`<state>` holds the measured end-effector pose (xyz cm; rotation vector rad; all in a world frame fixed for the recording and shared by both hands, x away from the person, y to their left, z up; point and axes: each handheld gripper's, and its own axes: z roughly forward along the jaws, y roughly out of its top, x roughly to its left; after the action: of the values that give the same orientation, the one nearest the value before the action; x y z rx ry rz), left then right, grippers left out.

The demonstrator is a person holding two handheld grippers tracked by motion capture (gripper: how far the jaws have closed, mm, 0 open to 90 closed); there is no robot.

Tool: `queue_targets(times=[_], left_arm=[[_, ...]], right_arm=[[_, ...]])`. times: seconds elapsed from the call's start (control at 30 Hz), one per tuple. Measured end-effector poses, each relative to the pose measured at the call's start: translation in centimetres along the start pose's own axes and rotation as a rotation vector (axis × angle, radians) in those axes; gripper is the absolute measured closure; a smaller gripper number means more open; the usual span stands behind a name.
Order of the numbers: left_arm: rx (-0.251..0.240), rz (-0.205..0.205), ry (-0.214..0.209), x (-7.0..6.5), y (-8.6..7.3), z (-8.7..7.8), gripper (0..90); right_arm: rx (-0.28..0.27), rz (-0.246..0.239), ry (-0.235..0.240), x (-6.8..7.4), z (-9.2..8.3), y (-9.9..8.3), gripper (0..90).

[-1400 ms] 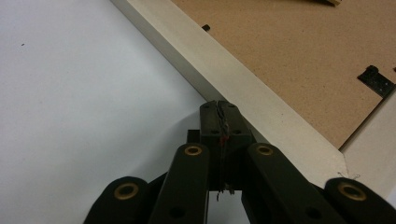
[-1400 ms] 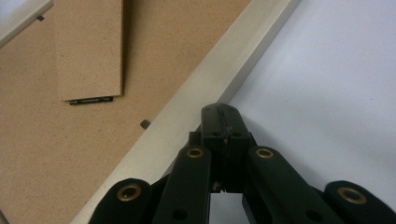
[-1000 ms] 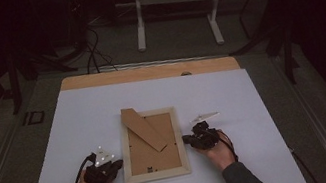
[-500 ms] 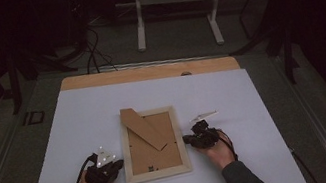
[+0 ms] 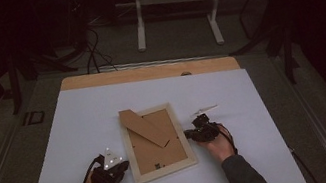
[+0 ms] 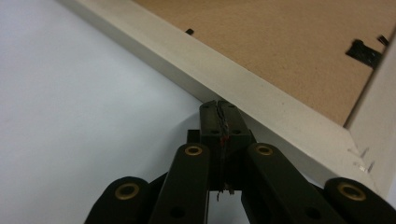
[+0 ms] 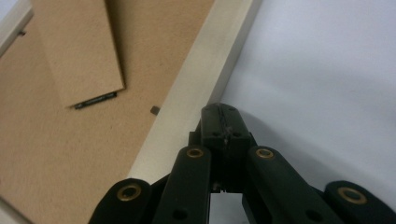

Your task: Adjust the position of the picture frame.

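Picture frame (image 5: 158, 143) face-down | left claw (image 6: 220, 106) clenched at its edge | right claw (image 7: 219, 112) clenched beside rim | stand flap (image 7: 77, 49)

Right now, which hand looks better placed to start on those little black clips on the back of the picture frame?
Probably the right. Its gripper, jaws shut, rests at the picture frame edge beside a small black clip. The left gripper, also shut, touches the frame's outer edge with its nearest clip farther off.
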<state>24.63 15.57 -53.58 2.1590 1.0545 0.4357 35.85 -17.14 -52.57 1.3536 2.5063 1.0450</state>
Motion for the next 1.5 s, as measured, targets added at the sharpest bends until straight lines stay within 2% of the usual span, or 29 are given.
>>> queue_targets(times=[0.23, 0.4, 0.5, 0.7, 1.07, 1.27, 1.3, 1.43, 1.5], left_arm=[[-0.001, 0.028, 0.001, -1.1, 0.3, 0.3, 90.0], [-0.001, 0.037, -0.015, -1.7, 0.4, 0.4, 90.0], [-0.001, 0.031, -0.03, -1.8, 0.5, 0.5, 90.0], [0.0, 0.02, -0.054, -1.9, 0.8, 0.8, 90.0], [0.007, 0.015, -0.112, -2.5, 1.8, 1.7, 90.0], [0.015, 0.018, -0.124, -2.7, 2.2, 2.0, 90.0], [0.017, 0.019, -0.123, -2.8, 2.3, 2.1, 90.0], [0.021, 0.031, -0.12, -3.0, 2.6, 2.4, 90.0], [0.024, 0.033, -0.122, -3.3, 3.0, 2.6, 90.0]], right_arm=[[0.013, -0.004, -0.002, -0.8, -0.2, 0.3, 90.0], [0.021, -0.007, -0.007, -1.3, -0.5, 0.3, 90.0], [0.025, -0.016, -0.015, -1.3, -0.7, 0.5, 89.9], [-0.001, -0.038, -0.03, -1.1, -1.9, 0.4, 89.4], [-0.023, -0.08, -0.019, 0.0, -3.7, -1.0, 88.9], [-0.041, -0.091, -0.035, 0.2, -4.7, -2.0, 89.9], [-0.038, -0.082, -0.053, -0.1, -5.2, -2.5, 89.9], [-0.045, -0.08, -0.061, -0.2, -5.6, -2.8, 89.9], [-0.037, -0.094, -0.08, -0.1, -6.3, -3.6, 90.0]])
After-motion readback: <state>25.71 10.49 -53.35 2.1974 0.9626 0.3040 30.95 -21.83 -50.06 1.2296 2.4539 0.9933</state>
